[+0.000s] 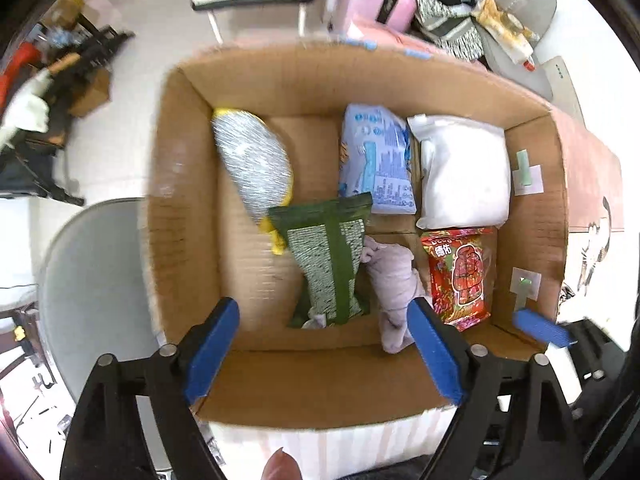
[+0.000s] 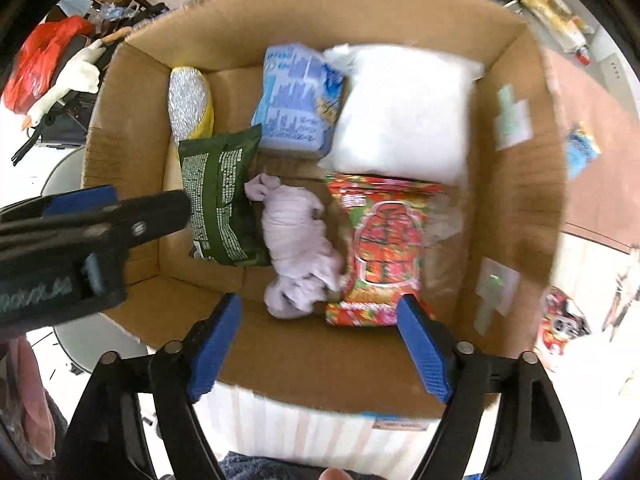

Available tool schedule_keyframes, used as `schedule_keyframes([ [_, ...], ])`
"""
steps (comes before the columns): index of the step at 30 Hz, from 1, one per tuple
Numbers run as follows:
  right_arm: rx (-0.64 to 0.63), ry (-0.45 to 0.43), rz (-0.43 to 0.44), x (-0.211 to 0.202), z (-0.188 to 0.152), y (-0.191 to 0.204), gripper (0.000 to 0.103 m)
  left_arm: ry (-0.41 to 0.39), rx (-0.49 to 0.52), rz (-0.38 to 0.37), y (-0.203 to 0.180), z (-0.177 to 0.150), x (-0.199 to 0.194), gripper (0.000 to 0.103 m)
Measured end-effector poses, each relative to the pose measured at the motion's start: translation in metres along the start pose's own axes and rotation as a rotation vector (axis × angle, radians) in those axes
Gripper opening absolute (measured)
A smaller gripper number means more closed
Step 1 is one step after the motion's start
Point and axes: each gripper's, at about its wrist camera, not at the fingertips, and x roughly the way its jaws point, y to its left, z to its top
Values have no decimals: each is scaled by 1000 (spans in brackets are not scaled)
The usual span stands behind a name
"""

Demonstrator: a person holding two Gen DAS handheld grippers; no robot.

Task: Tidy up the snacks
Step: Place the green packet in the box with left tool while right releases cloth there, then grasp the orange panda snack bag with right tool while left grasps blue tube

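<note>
both grippers, left gripper [image 1: 320, 348] and right gripper [image 2: 320, 344], hover spread wide and empty over open brown cardboard box [image 1: 320, 80]; green snack packet [image 1: 328, 264] lies at 12 o'clock, red snack packet [image 2: 380, 248] at 1 o'clock.

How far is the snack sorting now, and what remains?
Done: five packets lie in the cardboard box: silver-yellow bag, blue packet, white pouch, green packet, red packet. A lilac cloth lies among them. In hand: nothing; left claw and right claw are open. Left: two packets on the table outside.
</note>
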Motion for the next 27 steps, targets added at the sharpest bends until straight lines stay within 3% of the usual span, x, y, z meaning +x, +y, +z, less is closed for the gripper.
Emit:
schedule_keyframes([
  [3,0,-59,-42,-23,-11,-4,103,-57,-5,36,3,-17,-17,100],
  [13,10,-205,-92,-78,-55,-27,103,-205,-55,96,-5,-62,-52,102],
  [21,17,-253,20,-106,-90,-42,103,-277,-66,130,-38,-85,-83,102],
  [24,84,-280,12,-110,-104,-81,103,-298,-21,172,-72,-87,-86,102],
  [27,192,-252,-21,-97,-117,-139,103,-302,24,218,-109,-80,-77,102],
])
